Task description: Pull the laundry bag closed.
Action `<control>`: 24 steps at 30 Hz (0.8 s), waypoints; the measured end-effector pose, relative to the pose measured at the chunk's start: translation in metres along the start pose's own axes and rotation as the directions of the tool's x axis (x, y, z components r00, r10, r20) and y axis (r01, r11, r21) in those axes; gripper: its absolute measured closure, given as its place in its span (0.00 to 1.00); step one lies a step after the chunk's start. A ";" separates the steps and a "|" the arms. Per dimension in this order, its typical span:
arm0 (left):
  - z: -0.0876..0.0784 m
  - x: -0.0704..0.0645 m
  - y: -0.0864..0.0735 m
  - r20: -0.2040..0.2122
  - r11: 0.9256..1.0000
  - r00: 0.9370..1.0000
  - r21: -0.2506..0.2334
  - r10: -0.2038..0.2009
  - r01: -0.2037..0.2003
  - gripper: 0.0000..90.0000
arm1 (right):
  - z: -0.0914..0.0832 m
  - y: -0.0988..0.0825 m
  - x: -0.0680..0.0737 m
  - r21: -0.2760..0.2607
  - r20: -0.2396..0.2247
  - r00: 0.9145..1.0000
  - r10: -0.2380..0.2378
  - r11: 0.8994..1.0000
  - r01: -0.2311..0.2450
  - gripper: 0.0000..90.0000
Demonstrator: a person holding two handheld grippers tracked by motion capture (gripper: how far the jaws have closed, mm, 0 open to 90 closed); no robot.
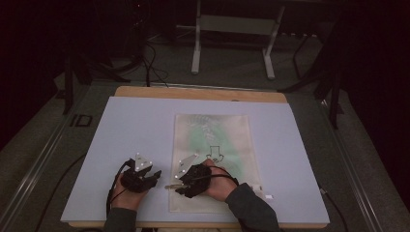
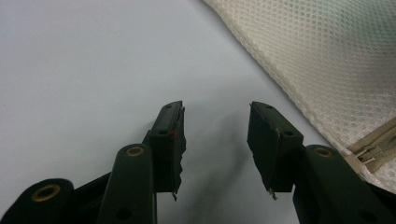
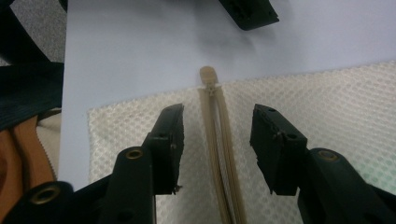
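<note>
A cream mesh bag (image 1: pixel 212 145) with a green item inside lies flat on the pale board (image 1: pixel 130 130). In the right gripper view its beige zipper (image 3: pixel 223 177) runs up between my jaws and ends at the pull tab (image 3: pixel 208 75) by the bag's edge. My right gripper (image 3: pixel 217 140) is open, and its pads stand apart on either side of the zipper without touching it. My left gripper (image 2: pixel 215 135) is open over the bare board just left of the bag (image 2: pixel 327 56), with nothing between its jaws. In the high view both grippers, left (image 1: pixel 155 176) and right (image 1: pixel 171 186), sit close together near the front edge.
The board rests on a wooden tabletop (image 1: pixel 193 93). A small white tag (image 1: pixel 269 196) lies by the bag's near right corner. Beyond the table a metal stand (image 1: pixel 232 29) and cables (image 1: pixel 150 63) sit on the floor. The board is bare left and right of the bag.
</note>
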State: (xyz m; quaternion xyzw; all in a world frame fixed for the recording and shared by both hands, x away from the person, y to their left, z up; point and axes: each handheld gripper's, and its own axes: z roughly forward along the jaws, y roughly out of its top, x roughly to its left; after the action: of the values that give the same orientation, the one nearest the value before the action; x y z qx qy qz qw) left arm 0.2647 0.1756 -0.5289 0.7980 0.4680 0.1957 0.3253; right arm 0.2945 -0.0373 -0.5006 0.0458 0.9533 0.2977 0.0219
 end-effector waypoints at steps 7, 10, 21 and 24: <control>0.000 0.000 0.000 0.000 1.000 1.000 0.000 -0.001 0.001 0.62 | 0.009 0.006 0.001 0.000 -0.015 1.000 -0.004 1.000 0.004 0.66; 0.000 0.001 0.000 0.001 1.000 1.000 -0.003 -0.003 0.003 0.61 | 0.012 0.009 0.001 -0.001 -0.019 1.000 -0.007 1.000 0.007 0.69; 0.000 0.001 0.000 0.003 1.000 1.000 -0.004 -0.007 0.007 0.61 | 0.025 0.019 0.000 -0.007 -0.023 1.000 0.002 1.000 -0.002 0.75; 0.000 0.001 0.000 0.003 1.000 1.000 -0.005 -0.007 0.007 0.61 | 0.028 0.022 0.000 -0.008 -0.021 1.000 0.003 1.000 -0.004 0.77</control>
State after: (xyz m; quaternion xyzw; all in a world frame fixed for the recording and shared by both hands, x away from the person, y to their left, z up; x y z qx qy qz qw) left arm 0.2646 0.1764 -0.5288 0.7960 0.4696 0.1946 0.3287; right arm 0.2978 -0.0036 -0.5116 0.0442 0.9521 0.3022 0.0114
